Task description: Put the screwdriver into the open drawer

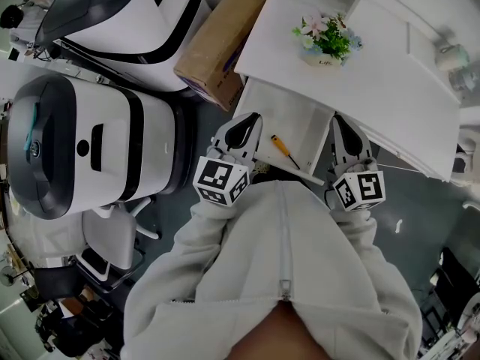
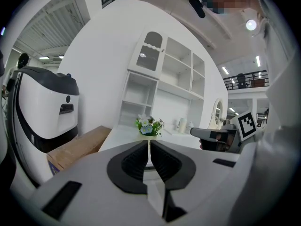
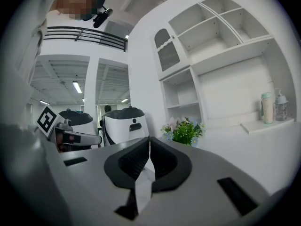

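Observation:
A screwdriver (image 1: 284, 151) with a yellow handle and a dark shaft lies inside the open white drawer (image 1: 300, 118), near its front. My left gripper (image 1: 244, 130) hovers at the drawer's left front corner, its jaws closed together with nothing between them (image 2: 149, 147). My right gripper (image 1: 346, 137) is held above the drawer's right front corner, a little to the right of the screwdriver, and is also shut and empty (image 3: 149, 145). Neither gripper touches the screwdriver.
The drawer belongs to a white desk (image 1: 390, 88) that carries a small pot of flowers (image 1: 326, 40), with white shelving behind it (image 3: 221, 41). A cardboard box (image 1: 225, 40) leans at the desk's left. Large white and black machines (image 1: 82, 145) stand further left.

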{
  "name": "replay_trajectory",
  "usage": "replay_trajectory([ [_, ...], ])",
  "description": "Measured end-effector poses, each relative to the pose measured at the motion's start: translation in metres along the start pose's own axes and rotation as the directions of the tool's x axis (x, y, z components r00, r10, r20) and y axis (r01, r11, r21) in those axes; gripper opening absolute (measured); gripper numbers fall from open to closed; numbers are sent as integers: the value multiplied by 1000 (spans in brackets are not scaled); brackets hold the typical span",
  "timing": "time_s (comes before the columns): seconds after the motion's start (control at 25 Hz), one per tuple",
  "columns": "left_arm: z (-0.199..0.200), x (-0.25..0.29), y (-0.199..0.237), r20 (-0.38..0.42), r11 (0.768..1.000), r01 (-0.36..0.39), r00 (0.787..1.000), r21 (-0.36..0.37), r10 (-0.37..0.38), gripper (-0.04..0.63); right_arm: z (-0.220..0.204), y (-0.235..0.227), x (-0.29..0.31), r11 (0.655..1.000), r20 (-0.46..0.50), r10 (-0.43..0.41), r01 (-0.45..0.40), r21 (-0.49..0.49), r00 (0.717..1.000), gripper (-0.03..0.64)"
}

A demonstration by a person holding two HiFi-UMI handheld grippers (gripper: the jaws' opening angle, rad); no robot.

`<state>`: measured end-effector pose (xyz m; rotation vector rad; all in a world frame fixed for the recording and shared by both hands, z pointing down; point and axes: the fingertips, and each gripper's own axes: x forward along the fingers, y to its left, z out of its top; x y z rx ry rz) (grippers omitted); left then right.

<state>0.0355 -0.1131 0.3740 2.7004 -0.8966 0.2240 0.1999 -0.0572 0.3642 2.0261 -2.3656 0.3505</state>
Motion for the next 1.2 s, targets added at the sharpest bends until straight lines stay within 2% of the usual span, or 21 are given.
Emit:
replay_trajectory([
  [0.4, -1, 0, 5, 1, 1000, -22, 1000, -6, 22, 31, -10, -4, 8, 999, -40, 2, -1, 39, 999, 34],
  [1.2, -7, 3, 7, -17, 999, -47, 999, -18, 47, 31, -20, -7, 14, 999, -78, 19, -15, 50, 997, 34],
])
